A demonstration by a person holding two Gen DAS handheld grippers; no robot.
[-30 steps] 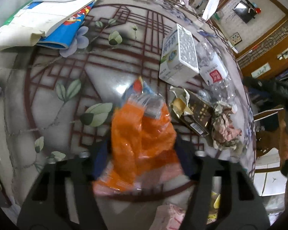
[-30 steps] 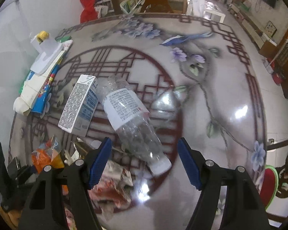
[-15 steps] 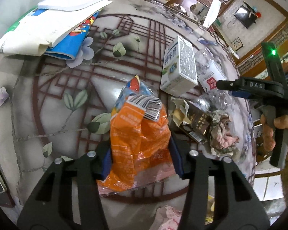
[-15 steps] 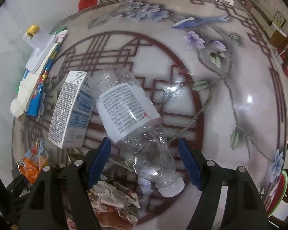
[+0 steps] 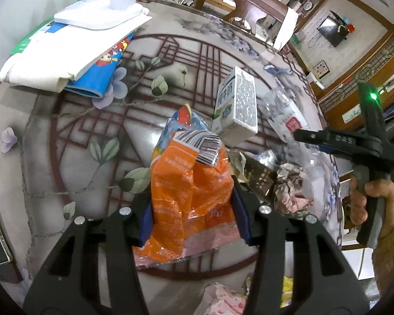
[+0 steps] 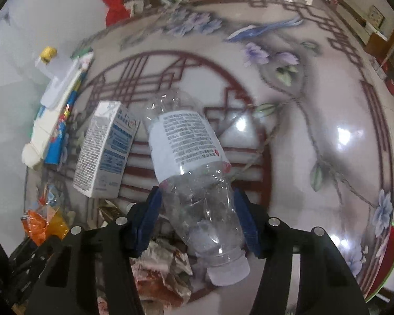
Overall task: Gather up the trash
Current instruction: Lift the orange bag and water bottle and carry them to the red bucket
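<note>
The left tongs [image 5: 193,210] hold an orange snack bag [image 5: 189,186]. The bag is crinkly and shiny, with white writing, a black and white barcode near the top, and a bit of blue and red at its tip. Both blue pads press on its sides, and it hangs just above the counter [image 5: 73,136].

The right tongs [image 6: 199,223] have just been closing, and a clear plastic bottle [image 6: 194,178] sits between them. Both blue pads touch the bottle's sides near its neck. The bottle is empty and dented. It has a white label with small black writing and a white cap at the end nearest the camera.

A white milk carton [image 6: 105,152] lies on the counter just beside the bottle. Crumpled paper [image 6: 162,270] and a gold and black wrapper [image 5: 260,178] lie in a small pile near it. The counter is shiny, with dark red lines and painted flowers. A hand [image 5: 365,199] grips the handle of the right tongs.
</note>
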